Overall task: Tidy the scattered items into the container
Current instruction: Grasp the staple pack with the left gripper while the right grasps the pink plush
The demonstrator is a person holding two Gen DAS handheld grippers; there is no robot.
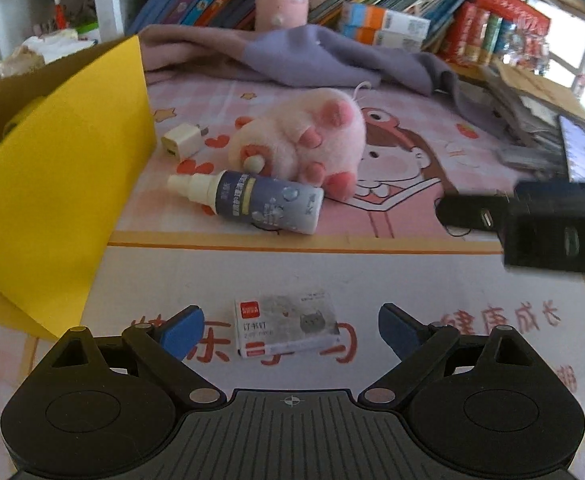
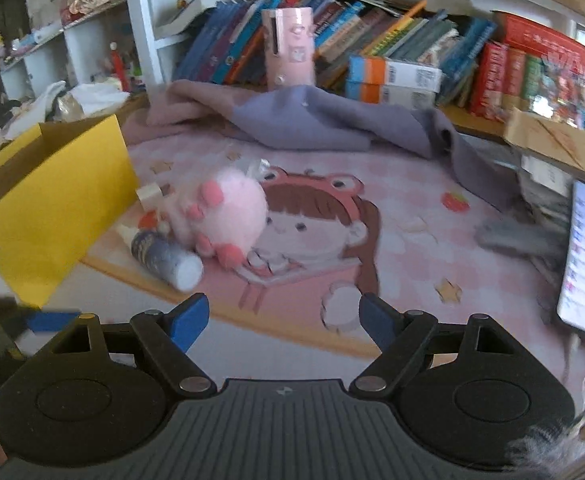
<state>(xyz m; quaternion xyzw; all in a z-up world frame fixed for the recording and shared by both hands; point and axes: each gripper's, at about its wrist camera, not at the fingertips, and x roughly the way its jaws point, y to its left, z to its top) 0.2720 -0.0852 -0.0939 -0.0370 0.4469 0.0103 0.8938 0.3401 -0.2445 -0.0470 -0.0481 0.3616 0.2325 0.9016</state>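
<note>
A small staple box (image 1: 288,326) lies flat on the cartoon mat (image 1: 372,272), framed between the blue pads of my left gripper (image 1: 290,314). That gripper stands wide open, with neither pad touching the box. Beyond it lie a spray bottle (image 1: 252,200) on its side, a pink plush paw (image 1: 304,140) and a white charger plug (image 1: 182,140). The open yellow box (image 1: 52,168) stands at the left. My right gripper (image 2: 284,316) is open over bare mat, with nothing between its fingers. The bottle (image 2: 164,256) and plush (image 2: 228,216) lie ahead of it to the left, near the yellow box (image 2: 52,208).
A grey-purple cloth (image 2: 332,120) is bunched at the back of the mat, below a shelf of books (image 2: 392,52) and a pink cylinder (image 2: 290,48). A lit phone (image 2: 584,260) leans at the right edge. A dark blurred gripper part (image 1: 552,228) enters the left wrist view from the right.
</note>
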